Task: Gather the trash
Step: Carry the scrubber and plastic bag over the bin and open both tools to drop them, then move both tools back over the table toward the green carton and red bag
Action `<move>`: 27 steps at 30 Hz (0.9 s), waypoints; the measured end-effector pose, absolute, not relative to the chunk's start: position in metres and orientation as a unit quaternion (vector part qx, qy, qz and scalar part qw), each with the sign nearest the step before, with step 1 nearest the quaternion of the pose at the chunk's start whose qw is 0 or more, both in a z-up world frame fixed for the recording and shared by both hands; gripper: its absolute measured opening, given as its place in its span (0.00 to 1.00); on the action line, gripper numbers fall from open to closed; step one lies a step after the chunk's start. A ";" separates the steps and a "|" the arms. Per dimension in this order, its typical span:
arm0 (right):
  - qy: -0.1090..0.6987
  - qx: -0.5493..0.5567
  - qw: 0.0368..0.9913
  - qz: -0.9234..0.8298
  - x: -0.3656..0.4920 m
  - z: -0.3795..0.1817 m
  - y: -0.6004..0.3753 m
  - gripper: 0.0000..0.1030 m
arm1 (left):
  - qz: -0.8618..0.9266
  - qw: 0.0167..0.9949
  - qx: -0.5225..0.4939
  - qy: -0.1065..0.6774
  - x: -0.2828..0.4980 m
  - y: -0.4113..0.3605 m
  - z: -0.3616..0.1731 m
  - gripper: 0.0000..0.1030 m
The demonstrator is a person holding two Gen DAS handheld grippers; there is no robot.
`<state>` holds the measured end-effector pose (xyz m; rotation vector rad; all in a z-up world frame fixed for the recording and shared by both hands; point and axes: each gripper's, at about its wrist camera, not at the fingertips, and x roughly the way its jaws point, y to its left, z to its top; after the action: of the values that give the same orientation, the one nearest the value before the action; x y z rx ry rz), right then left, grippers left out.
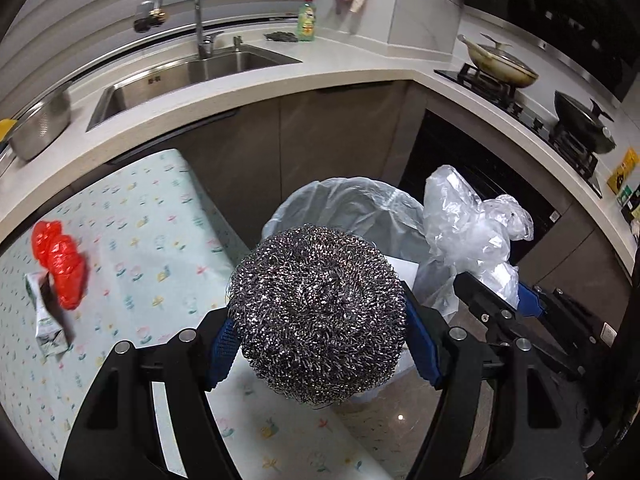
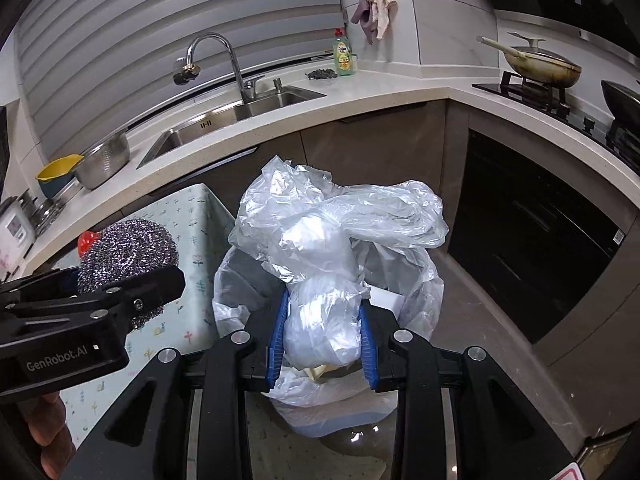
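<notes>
My left gripper (image 1: 318, 344) is shut on a round steel wool scrubber (image 1: 318, 312), its blue pads pressing both sides, just above the near rim of a bin lined with a clear bag (image 1: 360, 204). My right gripper (image 2: 323, 340) is shut on a crumpled clear plastic bag (image 2: 320, 248), held over the same lined bin (image 2: 416, 280). In the right wrist view the scrubber (image 2: 128, 252) and left gripper sit at the left. In the left wrist view the plastic bag (image 1: 468, 232) rises at the right. A red plastic bag (image 1: 60, 264) and a crushed white-green carton (image 1: 48, 320) lie on the table.
A table with a floral cloth (image 1: 160, 248) stands left of the bin. Behind runs a counter with a sink (image 1: 192, 76), a faucet (image 1: 192, 8), a dish soap bottle (image 1: 307, 20) and a steel colander (image 1: 40, 120). A stove with pans (image 1: 504, 64) and a dark oven (image 2: 532, 232) are right.
</notes>
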<state>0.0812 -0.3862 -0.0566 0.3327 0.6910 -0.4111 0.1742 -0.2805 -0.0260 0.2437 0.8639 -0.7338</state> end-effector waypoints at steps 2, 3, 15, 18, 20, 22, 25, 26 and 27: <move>0.339 0.160 0.905 -0.202 0.086 -0.061 -0.392 0.29 | -0.353 0.832 0.121 0.410 0.178 -0.291 -0.031 0.67; 0.341 0.161 0.904 -0.201 0.088 -0.063 -0.395 0.29 | -0.353 0.832 0.123 0.411 0.180 -0.296 -0.033 0.67; 0.354 0.153 0.899 -0.205 0.120 -0.083 -0.404 0.49 | -0.345 0.833 0.110 0.417 0.210 -0.314 -0.051 0.84; 0.348 0.154 0.901 -0.208 0.123 -0.082 -0.402 0.56 | -0.335 0.838 0.104 0.418 0.216 -0.304 -0.051 0.84; 0.346 0.154 0.902 -0.206 0.123 -0.080 -0.400 0.57 | -0.326 0.842 0.100 0.418 0.219 -0.298 -0.050 0.84; 0.345 0.155 0.903 -0.205 0.122 -0.079 -0.397 0.57 | -0.316 0.847 0.094 0.417 0.222 -0.289 -0.048 0.85; 0.343 0.156 0.904 -0.203 0.121 -0.076 -0.392 0.58 | -0.298 0.857 0.094 0.411 0.224 -0.277 -0.044 0.85; 0.342 0.156 0.904 -0.202 0.120 -0.074 -0.389 0.58 | -0.292 0.860 0.096 0.407 0.224 -0.273 -0.042 0.85; 0.341 0.157 0.905 -0.200 0.119 -0.072 -0.387 0.59 | -0.286 0.864 0.097 0.404 0.223 -0.268 -0.041 0.85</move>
<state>0.1194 -0.3866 -0.0721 0.3234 0.7049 -0.4128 0.2231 -0.2683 -0.0407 0.2031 0.8463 -0.5996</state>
